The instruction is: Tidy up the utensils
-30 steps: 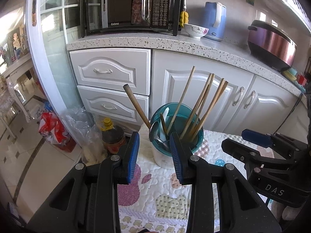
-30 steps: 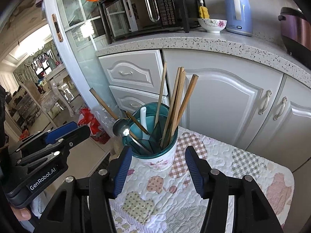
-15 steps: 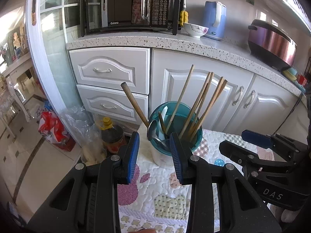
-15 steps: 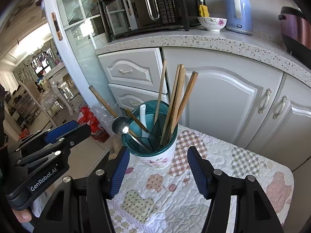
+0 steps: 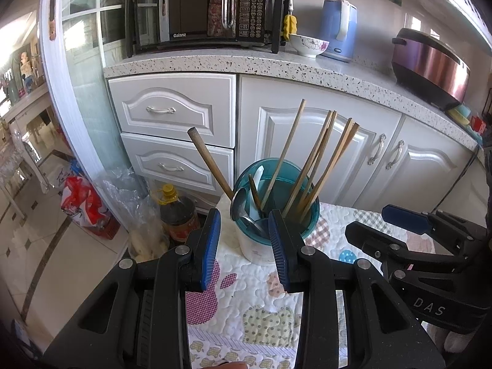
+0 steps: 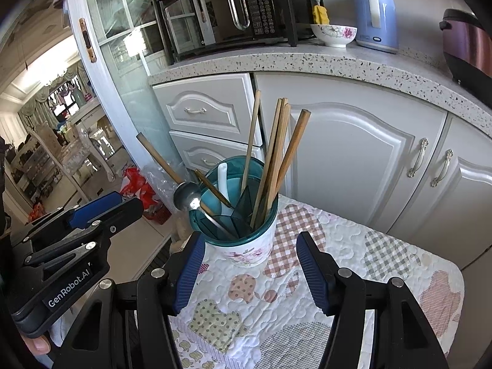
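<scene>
Wooden chopsticks (image 6: 276, 160) stand in the utensil holder (image 6: 246, 240) ahead of our right claw (image 6: 250, 270); both claws wide, empty. We judge sorting nearly finished.

The holder (image 6: 246, 247) looks like glossy white ceramic with a flower print, and its insert (image 5: 278, 172) is translucent teal plastic. The chopsticks (image 6: 278, 153) are matt pale wood. The ladle (image 6: 186, 195) has a polished metal bowl and a wooden handle. The spoon (image 6: 223, 181) looks like smooth white ceramic or plastic. The cloth (image 6: 353, 264) is quilted, stitched fabric in matt patchwork. Both grippers, left (image 5: 244, 247) and right (image 6: 250, 272), are matt black plastic; their pads (image 6: 310, 272) are ribbed blue rubber. The counter (image 5: 246, 61) is speckled polished stone, the cabinets (image 6: 347, 160) satin white. The microwave (image 5: 200, 9) door is glossy black.
</scene>
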A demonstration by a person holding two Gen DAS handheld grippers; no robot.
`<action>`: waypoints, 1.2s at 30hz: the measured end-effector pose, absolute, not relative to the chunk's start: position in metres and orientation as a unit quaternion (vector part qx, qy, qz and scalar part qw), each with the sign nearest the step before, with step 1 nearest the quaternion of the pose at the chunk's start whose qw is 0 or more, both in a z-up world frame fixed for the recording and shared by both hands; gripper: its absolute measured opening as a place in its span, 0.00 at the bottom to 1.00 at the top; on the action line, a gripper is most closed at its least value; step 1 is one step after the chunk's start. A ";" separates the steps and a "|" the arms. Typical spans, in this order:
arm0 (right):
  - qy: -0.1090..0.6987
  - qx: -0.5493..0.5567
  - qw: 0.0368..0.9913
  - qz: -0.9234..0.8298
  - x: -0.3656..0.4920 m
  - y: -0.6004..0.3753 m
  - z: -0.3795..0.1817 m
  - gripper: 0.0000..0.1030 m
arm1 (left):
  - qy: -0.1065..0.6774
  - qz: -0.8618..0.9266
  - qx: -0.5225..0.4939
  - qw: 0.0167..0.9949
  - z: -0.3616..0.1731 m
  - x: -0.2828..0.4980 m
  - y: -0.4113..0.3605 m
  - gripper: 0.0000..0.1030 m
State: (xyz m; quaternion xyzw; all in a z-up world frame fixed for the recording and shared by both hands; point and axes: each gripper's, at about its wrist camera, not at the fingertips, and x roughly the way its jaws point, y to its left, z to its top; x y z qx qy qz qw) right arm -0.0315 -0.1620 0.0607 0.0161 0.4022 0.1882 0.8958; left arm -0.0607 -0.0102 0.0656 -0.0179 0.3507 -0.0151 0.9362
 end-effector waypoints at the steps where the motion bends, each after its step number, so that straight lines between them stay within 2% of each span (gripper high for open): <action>1: 0.403 0.015 0.896 0.188 -0.031 -0.162 0.060 0.58 | 0.351 -0.015 -0.018 0.936 0.066 -0.061 -0.010 0.31; 36: 0.419 0.009 0.889 0.187 -0.026 -0.159 0.052 0.58 | 0.354 -0.014 -0.012 0.935 0.063 -0.058 -0.013 0.31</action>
